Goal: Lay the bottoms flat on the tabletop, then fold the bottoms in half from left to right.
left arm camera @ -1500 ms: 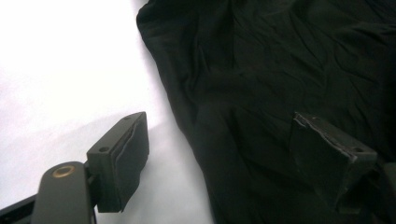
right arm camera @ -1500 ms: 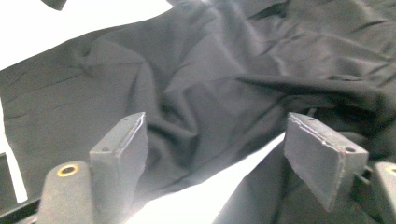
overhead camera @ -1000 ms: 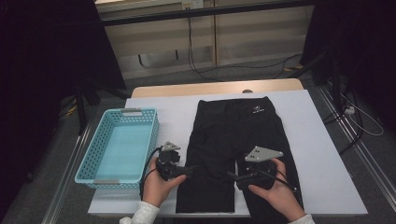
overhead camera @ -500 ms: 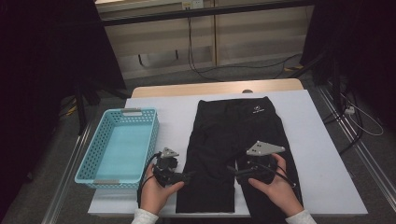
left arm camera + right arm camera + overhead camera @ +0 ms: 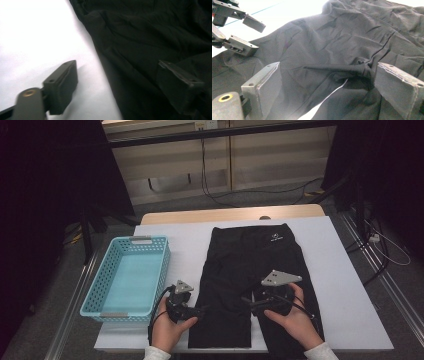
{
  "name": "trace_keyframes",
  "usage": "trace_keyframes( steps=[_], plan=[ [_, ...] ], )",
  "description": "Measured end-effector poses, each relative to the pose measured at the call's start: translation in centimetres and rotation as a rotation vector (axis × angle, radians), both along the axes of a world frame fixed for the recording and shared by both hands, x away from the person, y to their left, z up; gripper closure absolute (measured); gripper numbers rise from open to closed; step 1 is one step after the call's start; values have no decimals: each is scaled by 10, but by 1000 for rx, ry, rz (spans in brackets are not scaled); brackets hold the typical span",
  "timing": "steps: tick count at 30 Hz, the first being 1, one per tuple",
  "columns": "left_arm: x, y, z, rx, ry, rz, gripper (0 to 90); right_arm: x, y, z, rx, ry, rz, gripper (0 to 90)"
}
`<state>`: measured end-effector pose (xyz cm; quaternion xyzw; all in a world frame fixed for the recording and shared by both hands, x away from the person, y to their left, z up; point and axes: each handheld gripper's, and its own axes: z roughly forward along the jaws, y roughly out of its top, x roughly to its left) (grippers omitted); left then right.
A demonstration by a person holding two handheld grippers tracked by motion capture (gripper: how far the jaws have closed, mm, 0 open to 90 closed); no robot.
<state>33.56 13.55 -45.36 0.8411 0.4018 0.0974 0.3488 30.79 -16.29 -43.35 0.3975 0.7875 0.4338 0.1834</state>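
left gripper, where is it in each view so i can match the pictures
High view: the left gripper sits lower left of centre, at the left edge of the black trousers.
Left gripper view: its own jaws rise from the bottom, open, one over the white table, one over the trousers.
Right gripper view: it shows top left, open, at the trousers' edge.
Shared landmark: that trousers edge against the white table.

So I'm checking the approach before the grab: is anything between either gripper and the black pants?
Nothing visible is. The left gripper sits open at the left edge of the black pants, one finger over the cloth and one over the white table. The right gripper is open just above the legs, facing the fold between them.
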Motion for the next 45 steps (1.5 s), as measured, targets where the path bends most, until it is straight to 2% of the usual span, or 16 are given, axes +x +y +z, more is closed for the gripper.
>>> trace_keyframes(
  steps=[2, 4, 8, 11, 16, 18, 22, 26, 28, 30, 32, 36, 40, 43, 45],
  plan=[
    [-1, -2, 0, -6, -5, 22, 228, 0, 0, -1, -4, 2, 3, 77],
    [0, -1, 1, -22, 21, 16, 245, 0, 1, -1, -6, 4, 5, 78],
    [0, -1, 1, -34, 22, 20, 303, 0, 0, -2, -9, 4, 2, 80],
    [0, -5, 2, -10, 21, 19, 338, 0, -1, -2, -10, 4, -1, 82],
    [-1, -9, 3, -13, 30, 24, 379, -1, -2, -2, -16, 6, -4, 83],
    [0, -8, 4, -19, 47, 20, 415, -1, -3, -2, -14, 3, -5, 83],
    [0, -11, 5, -17, 48, 17, 485, -1, -5, -2, -14, 7, -14, 84],
    [0, -13, 5, -48, 86, 9, 601, -2, -6, -2, -12, 4, -17, 87],
    [1, -13, 5, -43, 92, 12, 660, -2, -7, -1, -13, 4, -17, 87],
    [1, -13, 4, -67, 108, 21, 761, -2, -7, -2, -14, 5, -13, 88],
    [2, -14, 3, -77, 114, 30, 816, -2, -7, -2, -17, 7, -13, 88],
    [4, -14, 4, -91, 143, 23, 862, -1, -8, -3, -14, 8, -19, 89],
    [3, -15, 5, -93, 134, 21, 871, -1, -9, -3, -15, 8, -20, 89],
    [2, -16, 10, -123, 133, 11, 871, -1, -9, -2, -13, 4, -22, 90],
    [0, -17, 15, -141, 117, 8, 871, 1, -9, -1, -12, 3, -27, 90]
  ],
)
